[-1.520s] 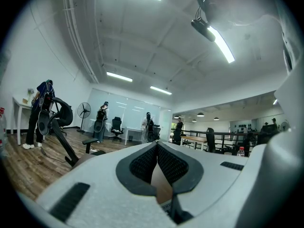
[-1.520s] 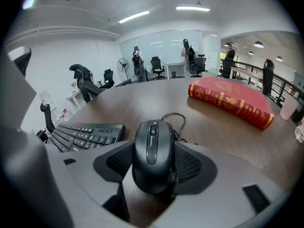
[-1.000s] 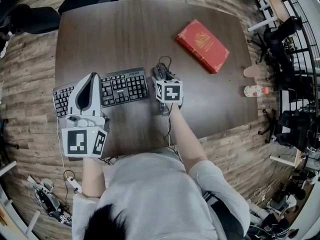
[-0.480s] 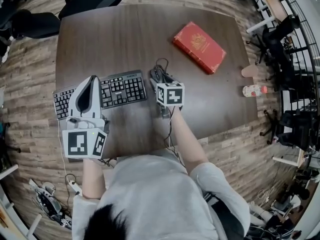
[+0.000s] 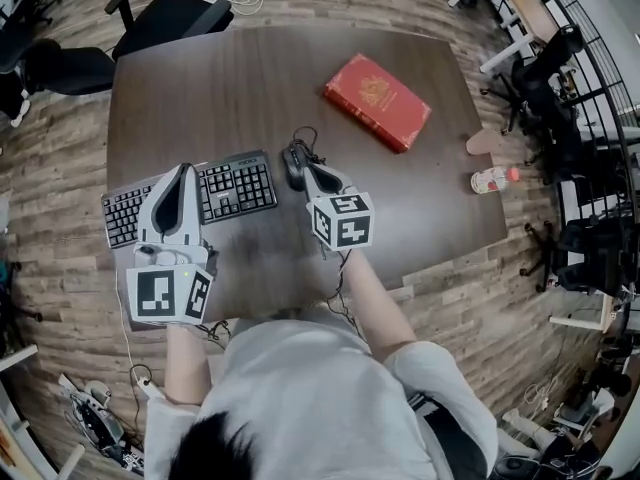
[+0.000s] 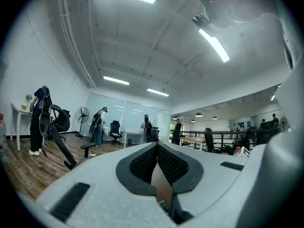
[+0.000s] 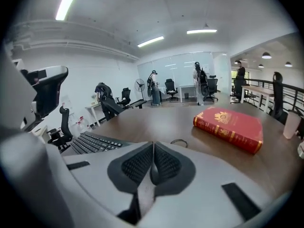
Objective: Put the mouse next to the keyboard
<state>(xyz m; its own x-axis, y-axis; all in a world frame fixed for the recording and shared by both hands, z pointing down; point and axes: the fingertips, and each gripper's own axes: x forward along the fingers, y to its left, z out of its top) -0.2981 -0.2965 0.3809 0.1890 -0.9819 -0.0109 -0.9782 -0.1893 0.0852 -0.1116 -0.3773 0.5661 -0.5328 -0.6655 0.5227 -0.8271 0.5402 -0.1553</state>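
A black mouse (image 5: 293, 163) lies on the dark wooden table (image 5: 250, 78), just off the right end of the black keyboard (image 5: 232, 186), with its cable (image 7: 179, 142) looped behind it. My right gripper (image 5: 306, 176) hovers just above and in front of the mouse. Its jaws have just been closing and now meet with nothing between them (image 7: 153, 148). My left gripper (image 5: 184, 172) hangs over the keyboard's left half, held level. Its pads meet at the tip (image 6: 156, 145) and hold nothing. In the right gripper view the keyboard (image 7: 92, 144) is at the left.
A red book (image 5: 377, 101) lies at the table's far right, also in the right gripper view (image 7: 229, 127). A bottle (image 5: 490, 179) stands on the floor past the right edge. Black office chairs (image 5: 170, 18) stand beyond the far left corner.
My right gripper has lifted and drawn back toward me from the mouse, which stays beside the keyboard. The left gripper has shifted only slightly.
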